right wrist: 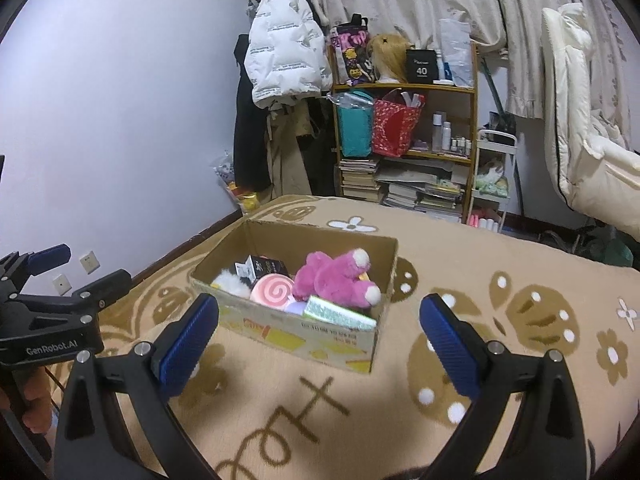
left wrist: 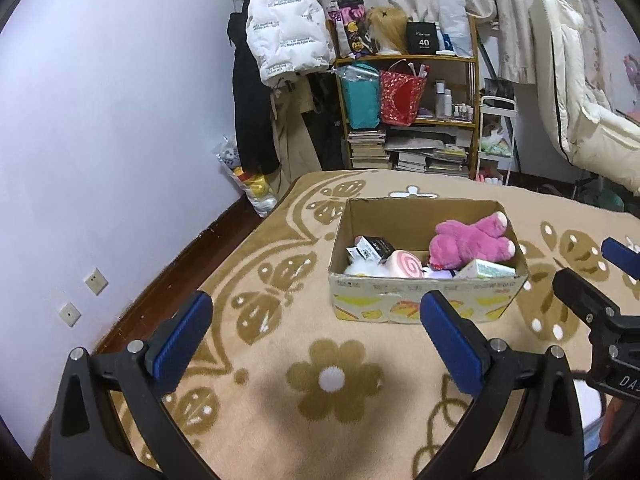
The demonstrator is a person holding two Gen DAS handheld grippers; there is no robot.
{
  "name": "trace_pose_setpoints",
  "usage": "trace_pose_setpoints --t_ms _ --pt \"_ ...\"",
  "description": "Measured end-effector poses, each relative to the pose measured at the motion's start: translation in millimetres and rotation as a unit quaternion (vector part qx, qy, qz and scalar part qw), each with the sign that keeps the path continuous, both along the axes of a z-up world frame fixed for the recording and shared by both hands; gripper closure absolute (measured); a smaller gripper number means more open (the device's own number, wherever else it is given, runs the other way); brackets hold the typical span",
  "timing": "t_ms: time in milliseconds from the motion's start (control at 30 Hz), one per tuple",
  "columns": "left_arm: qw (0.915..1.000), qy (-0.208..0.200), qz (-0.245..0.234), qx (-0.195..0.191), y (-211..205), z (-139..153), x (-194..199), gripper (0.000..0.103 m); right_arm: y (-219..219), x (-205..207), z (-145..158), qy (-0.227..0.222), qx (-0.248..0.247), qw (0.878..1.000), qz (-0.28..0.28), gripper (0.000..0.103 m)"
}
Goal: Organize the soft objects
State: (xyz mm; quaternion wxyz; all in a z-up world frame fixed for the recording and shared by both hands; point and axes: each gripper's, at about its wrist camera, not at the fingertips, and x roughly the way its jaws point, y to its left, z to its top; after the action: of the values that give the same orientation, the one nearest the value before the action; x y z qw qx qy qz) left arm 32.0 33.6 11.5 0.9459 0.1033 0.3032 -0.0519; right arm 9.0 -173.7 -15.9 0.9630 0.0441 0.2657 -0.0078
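A cardboard box stands on a beige flowered blanket. In it lie a pink plush bear, a pink swirl cushion, a white fluffy toy, a small black box and a green packet. My left gripper is open and empty, in front of the box. My right gripper is open and empty, near the box's front; it also shows in the left wrist view.
The blanket covers the bed. A lilac wall runs along the left. Behind stand a shelf with bags and books, hanging coats, and a white chair.
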Motion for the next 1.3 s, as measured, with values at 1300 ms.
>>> trace_pose_setpoints --t_ms 1300 --pt "0.9995 0.025 -0.002 0.019 -12 -9 -16 0.000 -13 -28 -20 -0.002 0.030 0.999 -0.032 0.000"
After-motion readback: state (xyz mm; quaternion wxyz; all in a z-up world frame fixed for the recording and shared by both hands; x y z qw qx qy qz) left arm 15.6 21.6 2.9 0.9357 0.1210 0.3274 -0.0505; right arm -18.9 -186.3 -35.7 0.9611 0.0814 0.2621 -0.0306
